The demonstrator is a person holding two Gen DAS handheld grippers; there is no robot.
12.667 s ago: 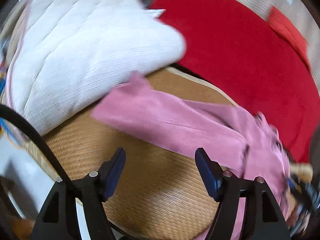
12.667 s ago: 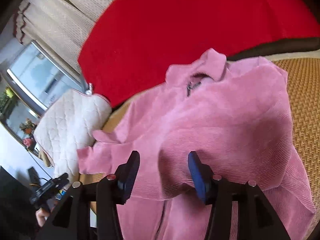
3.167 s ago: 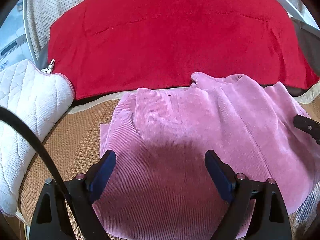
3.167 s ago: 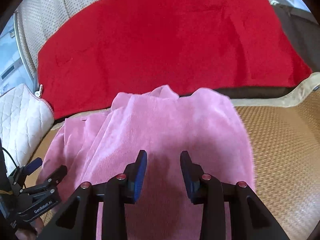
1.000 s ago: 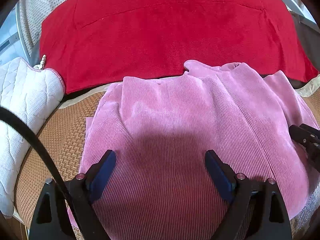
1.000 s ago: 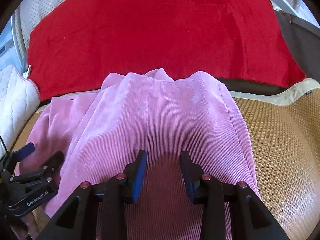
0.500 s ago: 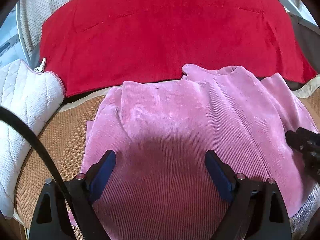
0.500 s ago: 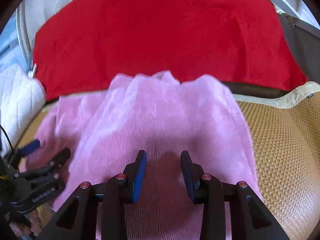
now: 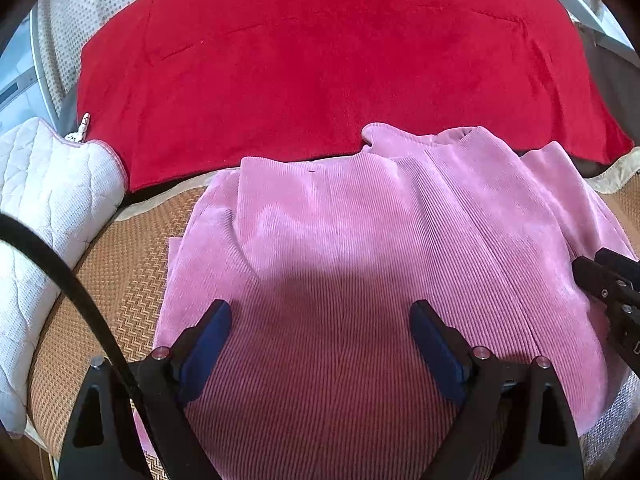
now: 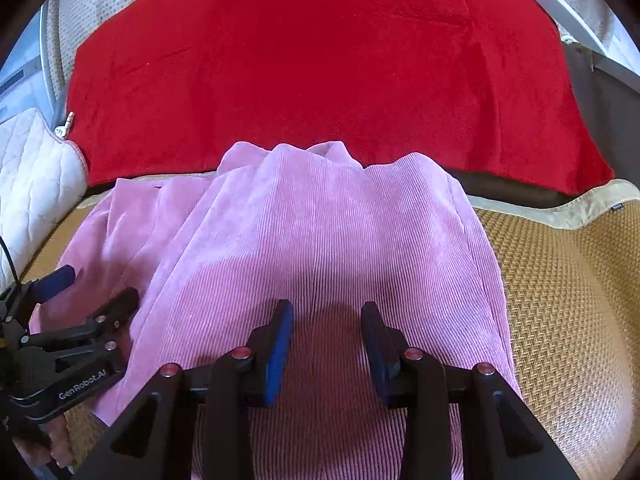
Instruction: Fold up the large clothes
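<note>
Pink ribbed garment [image 9: 360,248], seemingly folded

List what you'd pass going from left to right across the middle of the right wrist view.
White quilted cushion → left hand-held gripper → pink corduroy garment → woven mat.

garment [image 9: 360,248] lies on the mat [image 9: 136,272] before me | blanket [image 9: 320,64] behind it, draped on the backrest | pillow [image 9: 44,208] on the mat's left end | my left gripper [image 9: 320,340] over the garment's left half | my right gripper [image 10: 326,344] over its right half, mat bare to the right
</note>
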